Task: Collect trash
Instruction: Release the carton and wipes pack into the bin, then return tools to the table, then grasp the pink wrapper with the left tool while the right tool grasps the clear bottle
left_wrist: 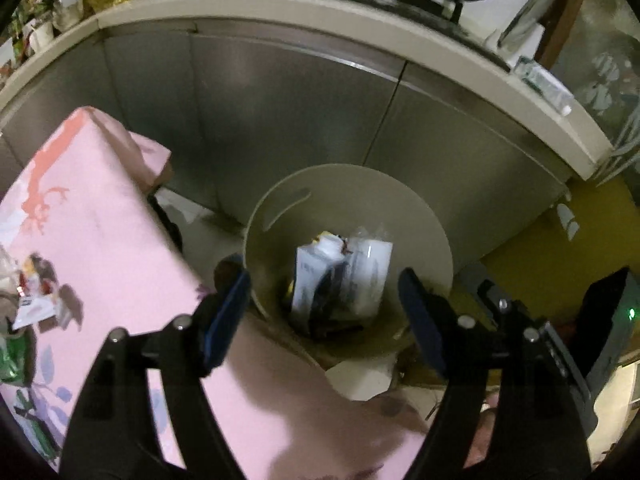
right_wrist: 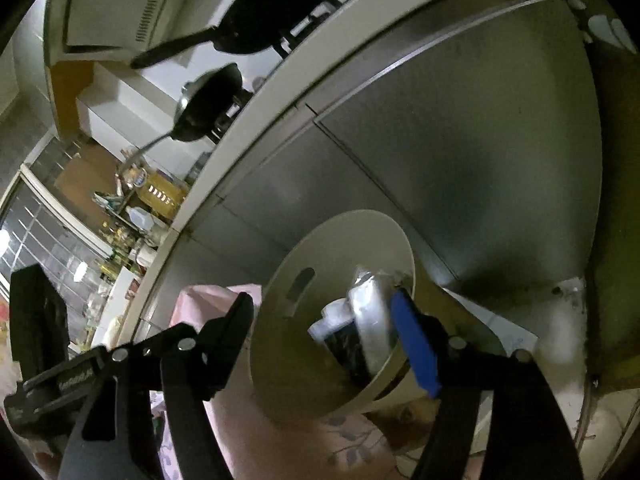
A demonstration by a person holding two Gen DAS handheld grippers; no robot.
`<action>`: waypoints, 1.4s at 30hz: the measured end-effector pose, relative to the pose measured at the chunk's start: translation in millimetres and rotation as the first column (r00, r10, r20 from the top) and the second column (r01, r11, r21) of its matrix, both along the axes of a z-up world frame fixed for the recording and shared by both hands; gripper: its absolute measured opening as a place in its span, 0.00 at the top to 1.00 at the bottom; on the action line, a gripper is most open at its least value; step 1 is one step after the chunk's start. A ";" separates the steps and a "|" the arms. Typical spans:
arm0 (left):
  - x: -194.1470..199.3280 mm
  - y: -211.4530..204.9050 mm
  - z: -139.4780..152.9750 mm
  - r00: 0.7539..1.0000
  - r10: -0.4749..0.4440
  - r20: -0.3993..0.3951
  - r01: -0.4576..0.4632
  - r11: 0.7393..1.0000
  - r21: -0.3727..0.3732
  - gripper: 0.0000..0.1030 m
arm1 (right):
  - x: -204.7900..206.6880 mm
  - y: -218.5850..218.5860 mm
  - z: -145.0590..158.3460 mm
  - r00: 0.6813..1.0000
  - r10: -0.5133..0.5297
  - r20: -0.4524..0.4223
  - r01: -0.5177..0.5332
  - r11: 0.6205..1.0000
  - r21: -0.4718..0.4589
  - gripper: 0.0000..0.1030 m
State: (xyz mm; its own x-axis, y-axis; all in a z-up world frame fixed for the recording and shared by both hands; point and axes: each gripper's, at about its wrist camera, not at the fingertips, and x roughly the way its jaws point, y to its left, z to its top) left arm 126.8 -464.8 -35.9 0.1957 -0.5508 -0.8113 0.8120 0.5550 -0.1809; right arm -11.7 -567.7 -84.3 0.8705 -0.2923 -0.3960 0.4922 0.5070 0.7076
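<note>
In the left wrist view, the left gripper (left_wrist: 324, 312) is seen with its fingers (left_wrist: 228, 316) spread wide and nothing held; the packaging trash (left_wrist: 344, 276) lies beyond and between them, inside the beige bin (left_wrist: 280, 204) at frame centre. In the right wrist view, the right gripper (right_wrist: 324, 332) is likewise spread wide and empty, the bin's mouth framed between its fingers. More trash (left_wrist: 36, 300) is seen at far left on the pink-covered surface (left_wrist: 100, 232).

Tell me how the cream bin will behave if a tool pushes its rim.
The bin looks like thin plastic, so probably light and apt to slide. It stands tall with only a few packets inside, so a high push may tip it.
</note>
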 end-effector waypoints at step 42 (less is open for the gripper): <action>65.3 568.4 -8.6 0.529 0.845 0.080 -0.843 0.534 -0.066 0.29 | 183.6 295.8 51.1 0.659 0.716 -0.230 -0.746 0.662 -0.076 0.42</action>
